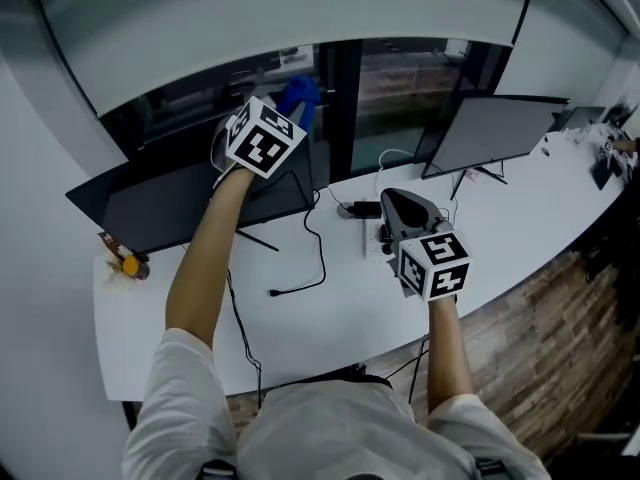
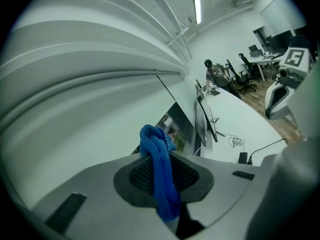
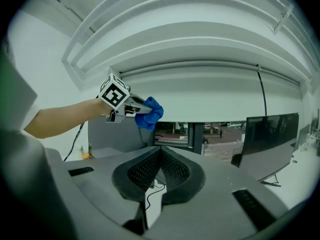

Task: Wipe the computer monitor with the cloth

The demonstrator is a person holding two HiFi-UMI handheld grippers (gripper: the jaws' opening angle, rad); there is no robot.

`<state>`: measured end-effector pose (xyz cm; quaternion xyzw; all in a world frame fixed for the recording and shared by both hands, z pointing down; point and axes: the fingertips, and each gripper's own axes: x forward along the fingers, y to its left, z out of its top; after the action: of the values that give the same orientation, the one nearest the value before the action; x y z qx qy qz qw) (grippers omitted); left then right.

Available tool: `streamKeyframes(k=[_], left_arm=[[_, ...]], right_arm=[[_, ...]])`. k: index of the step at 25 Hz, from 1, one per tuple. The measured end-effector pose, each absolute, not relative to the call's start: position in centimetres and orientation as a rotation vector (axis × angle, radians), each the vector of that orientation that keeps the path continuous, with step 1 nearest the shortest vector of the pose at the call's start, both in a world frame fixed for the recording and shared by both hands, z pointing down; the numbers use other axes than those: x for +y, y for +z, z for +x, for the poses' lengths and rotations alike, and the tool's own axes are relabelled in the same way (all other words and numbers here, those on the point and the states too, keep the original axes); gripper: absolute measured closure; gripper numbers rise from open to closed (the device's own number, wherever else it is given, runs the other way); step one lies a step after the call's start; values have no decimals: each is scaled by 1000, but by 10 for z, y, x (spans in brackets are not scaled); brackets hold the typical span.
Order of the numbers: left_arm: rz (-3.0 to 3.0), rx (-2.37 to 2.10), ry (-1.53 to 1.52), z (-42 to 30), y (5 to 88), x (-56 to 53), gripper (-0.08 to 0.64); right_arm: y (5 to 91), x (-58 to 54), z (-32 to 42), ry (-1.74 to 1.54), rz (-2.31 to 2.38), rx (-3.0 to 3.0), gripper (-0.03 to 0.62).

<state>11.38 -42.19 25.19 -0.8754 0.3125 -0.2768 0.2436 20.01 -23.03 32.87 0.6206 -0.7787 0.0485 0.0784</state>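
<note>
A blue cloth is pinched in my left gripper, raised above the top right corner of the left dark monitor. In the left gripper view the cloth hangs bunched between the shut jaws, with the monitors edge-on beyond. My right gripper hovers over the desk between the two monitors, jaws shut and empty. The right gripper view shows its pads meeting, my left gripper with the cloth up left, and the second monitor at right.
The white curved desk carries loose black cables, a power adapter and a small orange item at its left end. The second monitor stands at the back right. A person sits far off along the desk.
</note>
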Motion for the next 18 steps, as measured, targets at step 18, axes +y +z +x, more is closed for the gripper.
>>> streamKeyframes(k=[18], left_arm=[[-2321, 1190, -794, -56, 260, -442, 494]], right_arm=[[323, -275, 104, 142, 1693, -2494, 578]])
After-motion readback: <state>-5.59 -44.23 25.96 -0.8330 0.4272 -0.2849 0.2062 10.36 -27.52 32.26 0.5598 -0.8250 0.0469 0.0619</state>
